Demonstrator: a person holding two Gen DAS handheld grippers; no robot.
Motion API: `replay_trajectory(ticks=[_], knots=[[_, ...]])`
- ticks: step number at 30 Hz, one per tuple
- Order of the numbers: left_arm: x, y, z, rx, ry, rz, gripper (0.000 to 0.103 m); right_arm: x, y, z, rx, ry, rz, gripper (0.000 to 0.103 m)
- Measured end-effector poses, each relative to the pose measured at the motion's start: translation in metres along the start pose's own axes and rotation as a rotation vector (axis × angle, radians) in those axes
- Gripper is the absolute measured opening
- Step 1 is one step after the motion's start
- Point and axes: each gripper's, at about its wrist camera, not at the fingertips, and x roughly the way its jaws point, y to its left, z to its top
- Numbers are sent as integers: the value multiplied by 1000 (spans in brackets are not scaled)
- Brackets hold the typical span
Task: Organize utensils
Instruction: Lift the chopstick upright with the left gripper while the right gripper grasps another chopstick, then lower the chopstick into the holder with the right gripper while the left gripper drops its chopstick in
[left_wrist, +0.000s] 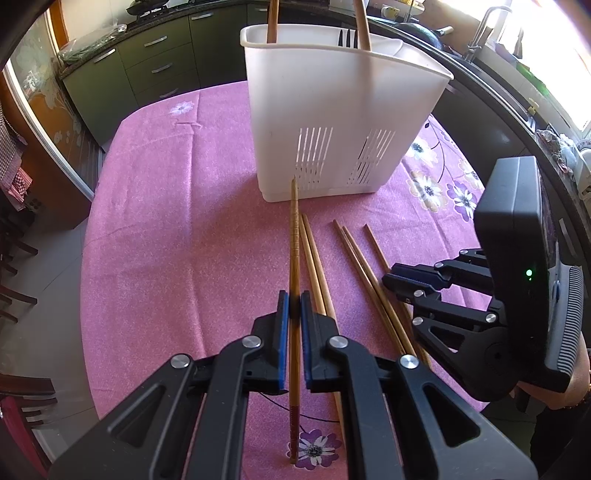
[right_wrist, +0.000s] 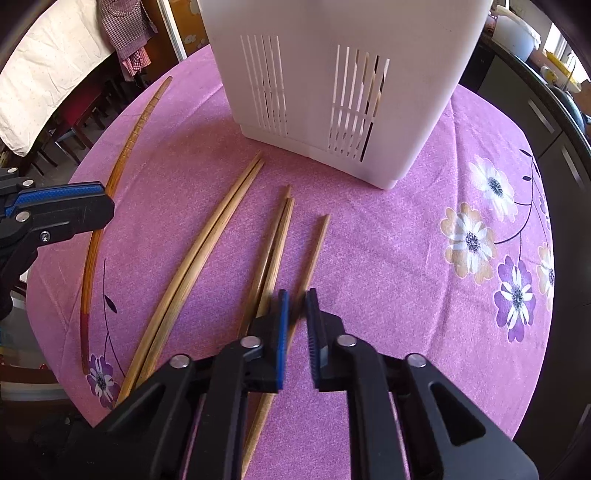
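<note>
The left gripper is closed on a dark chopstick – the right gripper is clamped on a lighter chopstick near the white caddy.

Dark kitchen cabinets, tiled floor, bright window w/ sunlight.

No text, label, brand, number or sign can be read in either view.
</note>
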Motion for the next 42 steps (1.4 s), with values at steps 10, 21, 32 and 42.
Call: replay_trajectory(ticks=[10, 21, 32, 42], knots=[[-13, 6, -1, -6, -30, -13, 6, -58, -17, -6, 58, -156, 62, 6], [-60, 5, -8, 11, -136, -10, 6, -156, -27, -41, 56, -365, 58, 6], [-80, 0, -15, 31, -176, -3, 6, -175, -24, -57, 52, -415, 67, 6], [-88, 2, -14, 34, -197, -6, 6, -185, -21, -57, 47, -435, 67, 6]])
